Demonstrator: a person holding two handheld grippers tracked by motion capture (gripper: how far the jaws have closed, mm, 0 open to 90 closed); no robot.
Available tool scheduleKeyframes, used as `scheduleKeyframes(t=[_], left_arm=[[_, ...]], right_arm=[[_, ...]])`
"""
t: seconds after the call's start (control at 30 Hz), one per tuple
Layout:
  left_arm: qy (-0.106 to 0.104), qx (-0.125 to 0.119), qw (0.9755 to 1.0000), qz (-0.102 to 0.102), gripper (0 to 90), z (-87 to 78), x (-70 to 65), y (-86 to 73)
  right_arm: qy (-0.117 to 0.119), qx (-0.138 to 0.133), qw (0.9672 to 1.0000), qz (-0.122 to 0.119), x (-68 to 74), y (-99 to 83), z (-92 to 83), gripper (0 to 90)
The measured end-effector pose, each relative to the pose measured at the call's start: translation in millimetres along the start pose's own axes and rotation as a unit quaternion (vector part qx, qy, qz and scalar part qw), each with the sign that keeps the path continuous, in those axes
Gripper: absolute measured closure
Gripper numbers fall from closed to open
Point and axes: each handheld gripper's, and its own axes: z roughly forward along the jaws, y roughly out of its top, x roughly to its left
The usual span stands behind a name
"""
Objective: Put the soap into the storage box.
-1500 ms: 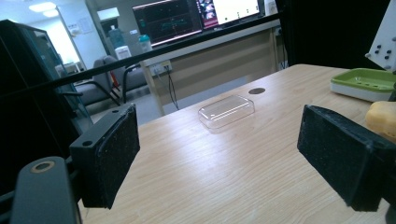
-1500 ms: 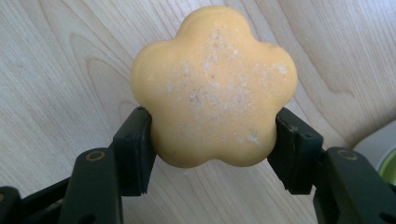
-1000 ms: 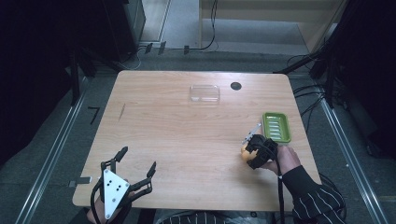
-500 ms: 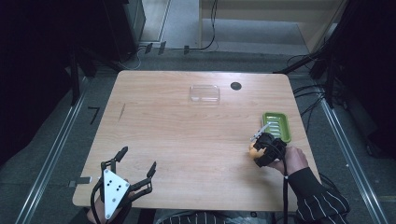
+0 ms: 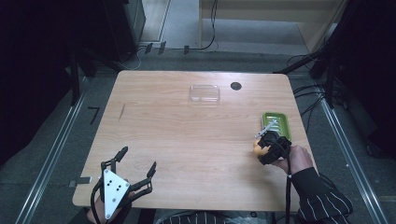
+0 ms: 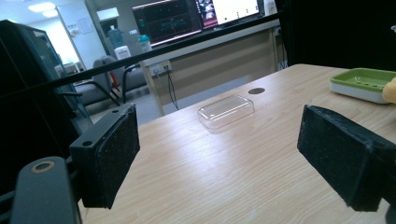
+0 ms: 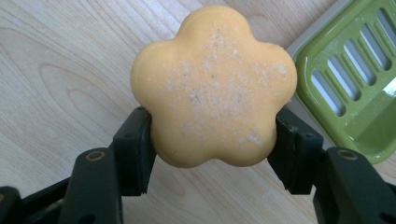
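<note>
A yellow flower-shaped soap point(image 7: 214, 86) sits clamped between the two black jaws of my right gripper point(image 7: 214, 140), held above the wooden table. In the high view the same soap point(image 5: 258, 149) shows at the right side of the table, with my right gripper point(image 5: 267, 145) just in front of the green soap dish point(image 5: 279, 122). The green dish point(image 7: 355, 79) has a slotted floor and lies to the right of the soap. My left gripper point(image 5: 138, 161) rests at the table's near left edge, open, its pads point(image 6: 109, 151) wide apart with nothing between them.
A clear plastic lid point(image 5: 204, 93) lies at the far middle of the table, also the lid point(image 6: 226, 110) ahead of the left gripper. A round cable hole point(image 5: 236, 86) sits beside it. Dark equipment and cables surround the table point(image 5: 187, 140).
My right gripper with the soap has drifted a little toward the near right, away from the dish's left edge. The left gripper has stayed put.
</note>
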Motion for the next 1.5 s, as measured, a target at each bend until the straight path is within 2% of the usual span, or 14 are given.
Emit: scheduleKeyframes(t=[0.57, 0.7, 0.97, 1.13, 1.5], left_arm=[[0.000, -0.001, 1.0000, 0.000, 13.0, 0.2, 0.1, 0.0], [-0.001, -0.001, 1.0000, 0.000, 13.0, -0.1, 0.1, 0.1], [-0.001, -0.002, 1.0000, -0.001, 13.0, -0.2, 0.2, -0.1], [-0.002, -0.002, 1.0000, 0.002, 13.0, 0.0, -0.2, 0.1], [-0.001, -0.002, 1.0000, 0.000, 13.0, -0.1, 0.2, -0.3]], right_arm=[[-0.015, -0.004, 0.9997, 0.017, -10.6, -3.2, -6.3, 40.3], [-0.018, -0.004, 0.9995, 0.028, -13.0, -3.6, -8.6, 40.3], [-0.021, -0.011, 0.9991, 0.034, -20.3, -4.8, -10.4, 40.3], [-0.026, -0.008, 0.9985, 0.048, -24.7, -4.4, -10.1, 40.4], [-0.035, -0.008, 0.9979, 0.054, -30.3, 0.2, -11.3, 40.3]])
